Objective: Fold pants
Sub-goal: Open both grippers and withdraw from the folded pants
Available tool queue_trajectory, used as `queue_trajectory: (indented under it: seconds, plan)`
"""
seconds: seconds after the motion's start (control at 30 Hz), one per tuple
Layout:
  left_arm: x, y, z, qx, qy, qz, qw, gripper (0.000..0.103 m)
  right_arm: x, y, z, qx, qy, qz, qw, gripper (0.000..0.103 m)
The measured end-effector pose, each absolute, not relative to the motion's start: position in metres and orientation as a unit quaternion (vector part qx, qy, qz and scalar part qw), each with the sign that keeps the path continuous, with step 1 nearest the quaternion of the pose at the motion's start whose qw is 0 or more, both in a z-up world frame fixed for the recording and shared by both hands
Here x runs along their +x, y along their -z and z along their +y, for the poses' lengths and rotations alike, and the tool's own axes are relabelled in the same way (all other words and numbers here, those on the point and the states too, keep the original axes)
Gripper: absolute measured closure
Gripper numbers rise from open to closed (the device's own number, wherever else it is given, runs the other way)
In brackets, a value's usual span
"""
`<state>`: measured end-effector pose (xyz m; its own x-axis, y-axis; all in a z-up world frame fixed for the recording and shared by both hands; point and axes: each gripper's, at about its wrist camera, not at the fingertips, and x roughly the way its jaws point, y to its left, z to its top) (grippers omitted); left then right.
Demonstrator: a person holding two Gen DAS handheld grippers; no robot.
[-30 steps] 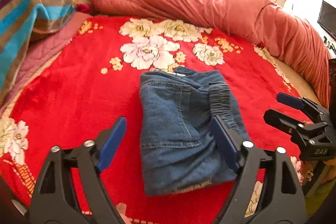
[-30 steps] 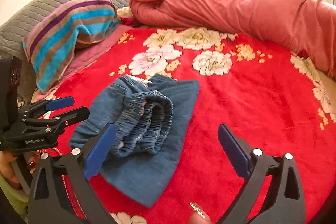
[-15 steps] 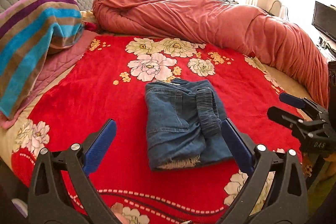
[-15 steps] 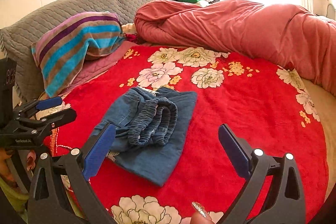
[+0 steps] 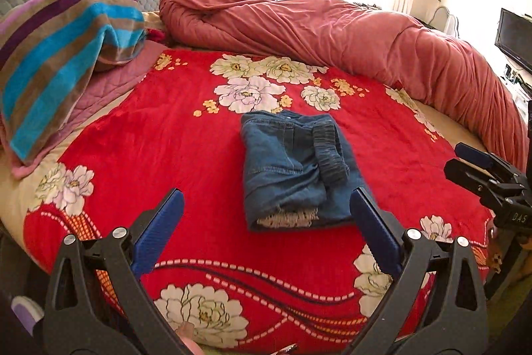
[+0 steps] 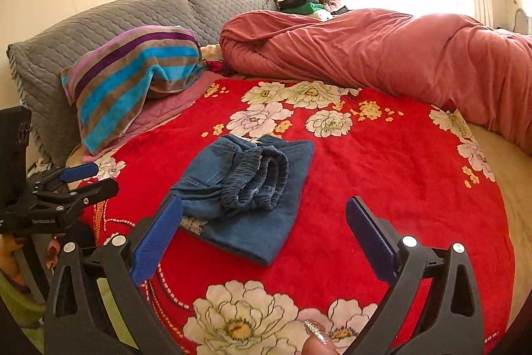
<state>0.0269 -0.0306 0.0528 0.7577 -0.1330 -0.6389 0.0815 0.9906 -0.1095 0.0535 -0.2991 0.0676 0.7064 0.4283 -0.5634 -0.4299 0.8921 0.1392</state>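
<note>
The blue denim pants (image 5: 292, 168) lie folded into a compact bundle on the red floral blanket (image 5: 173, 152), elastic waistband on top. They also show in the right wrist view (image 6: 246, 188). My left gripper (image 5: 266, 222) is open and empty, held back above the bed's near edge, short of the pants. My right gripper (image 6: 262, 228) is open and empty, also pulled back from the pants. The right gripper shows at the right edge of the left wrist view (image 5: 478, 165); the left gripper shows at the left edge of the right wrist view (image 6: 79, 178).
A rolled salmon-pink duvet (image 5: 332, 35) lies along the far and right side of the bed. A striped towel (image 5: 60, 55) drapes over grey quilted pillows (image 6: 99, 32) at the left. A dark screen (image 5: 513, 35) stands at far right.
Both grippers have pulled back and up from the folded pants, which now look smaller and farther. The pants have not moved.
</note>
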Motion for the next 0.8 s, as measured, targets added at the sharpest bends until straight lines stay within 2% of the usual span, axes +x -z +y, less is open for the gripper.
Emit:
queue_trajectory:
  seconds: [0.47, 0.8]
  plan:
    - [-0.003, -0.032, -0.034, -0.030, 0.069, 0.359, 0.930, 0.010, 0.028, -0.066, -0.295, -0.013, -0.229, 0.288, 0.930, 0.005]
    - [-0.003, -0.010, -0.028, -0.041, 0.066, 0.388, 0.918, 0.010, 0.026, -0.026, -0.290, -0.001, -0.218, 0.348, 0.912, 0.005]
